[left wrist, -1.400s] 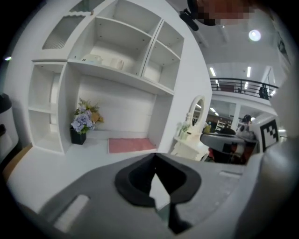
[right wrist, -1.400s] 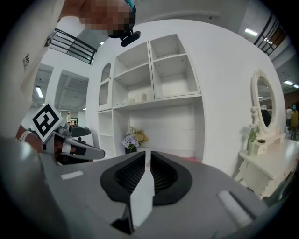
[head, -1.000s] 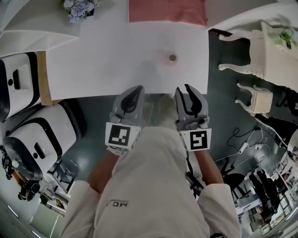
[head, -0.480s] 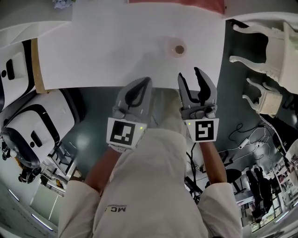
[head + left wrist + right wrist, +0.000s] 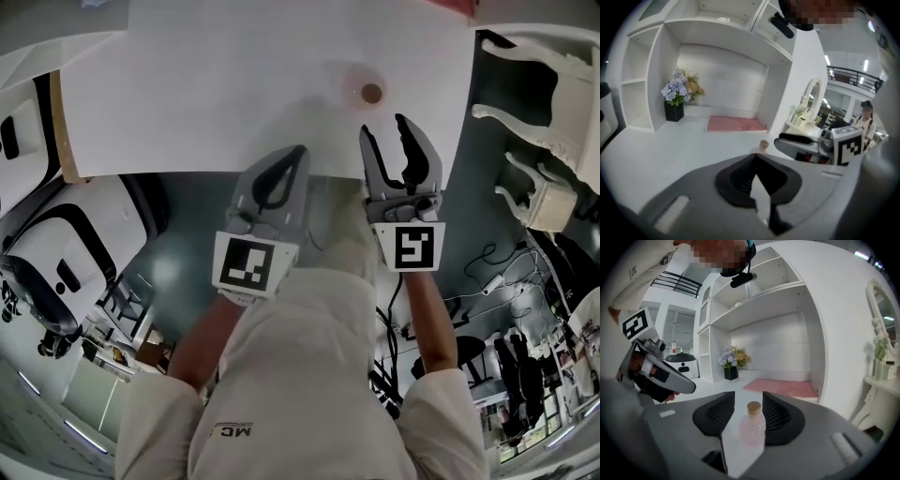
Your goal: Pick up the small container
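The small container (image 5: 372, 93) is a pale pink bottle with a cork top, standing upright on the white table (image 5: 216, 94) near its right front corner. My right gripper (image 5: 386, 128) hovers at the table's front edge just short of the bottle, and its jaws are opening with nothing between them. Along those jaws the bottle (image 5: 752, 425) stands centred in the gap, a little ahead of the right gripper (image 5: 748, 397). My left gripper (image 5: 296, 153) is shut and empty, beside the right one. From the left gripper (image 5: 754, 158), the bottle (image 5: 763, 146) appears ahead, slightly right.
A pink mat (image 5: 783, 385) lies at the table's far side, and a flower vase (image 5: 675, 101) stands at the back left under white shelves. White chairs (image 5: 530, 112) stand right of the table. White robot bodies (image 5: 66, 253) stand on the floor at left.
Both grippers have come forward to the table's front edge, nearer the bottle. The right jaws have spread wider. The left jaws stay shut.
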Motion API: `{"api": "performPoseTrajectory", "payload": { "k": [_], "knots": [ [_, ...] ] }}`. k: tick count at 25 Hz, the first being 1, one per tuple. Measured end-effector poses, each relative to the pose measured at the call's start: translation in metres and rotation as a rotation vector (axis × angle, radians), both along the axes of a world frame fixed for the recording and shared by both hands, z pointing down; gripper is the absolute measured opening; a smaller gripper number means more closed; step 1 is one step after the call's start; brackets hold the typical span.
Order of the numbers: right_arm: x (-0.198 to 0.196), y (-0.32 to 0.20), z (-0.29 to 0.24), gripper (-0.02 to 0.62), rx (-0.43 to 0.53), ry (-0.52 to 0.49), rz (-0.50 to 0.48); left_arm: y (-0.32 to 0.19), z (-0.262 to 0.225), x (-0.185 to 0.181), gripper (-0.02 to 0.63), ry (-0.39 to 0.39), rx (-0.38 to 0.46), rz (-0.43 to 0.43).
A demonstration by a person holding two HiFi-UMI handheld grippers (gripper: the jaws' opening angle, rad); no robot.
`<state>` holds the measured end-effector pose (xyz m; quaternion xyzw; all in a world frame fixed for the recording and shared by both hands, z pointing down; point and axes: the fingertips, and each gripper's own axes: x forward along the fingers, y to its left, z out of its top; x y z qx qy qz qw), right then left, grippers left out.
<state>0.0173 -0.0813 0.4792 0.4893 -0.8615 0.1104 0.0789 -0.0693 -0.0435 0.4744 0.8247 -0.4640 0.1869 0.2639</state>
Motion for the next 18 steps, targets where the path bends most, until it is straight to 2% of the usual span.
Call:
{"api": "performPoseTrajectory", "payload": {
  "k": [5,9,18],
  "knots": [
    [-0.001,-0.009,0.020,0.175,0.000,0.011,-0.004,0.000,0.018,0.001,0.000,-0.002,-0.020,-0.002],
    [-0.007,-0.016,0.034,0.202,0.005,0.016,-0.005,0.002,0.030,-0.003,0.000,-0.012,-0.038,0.005],
    [-0.007,-0.029,0.058,0.202,0.006,0.045,0.003,0.002,0.046,-0.007,0.000,-0.016,-0.068,-0.001]
  ]
}}
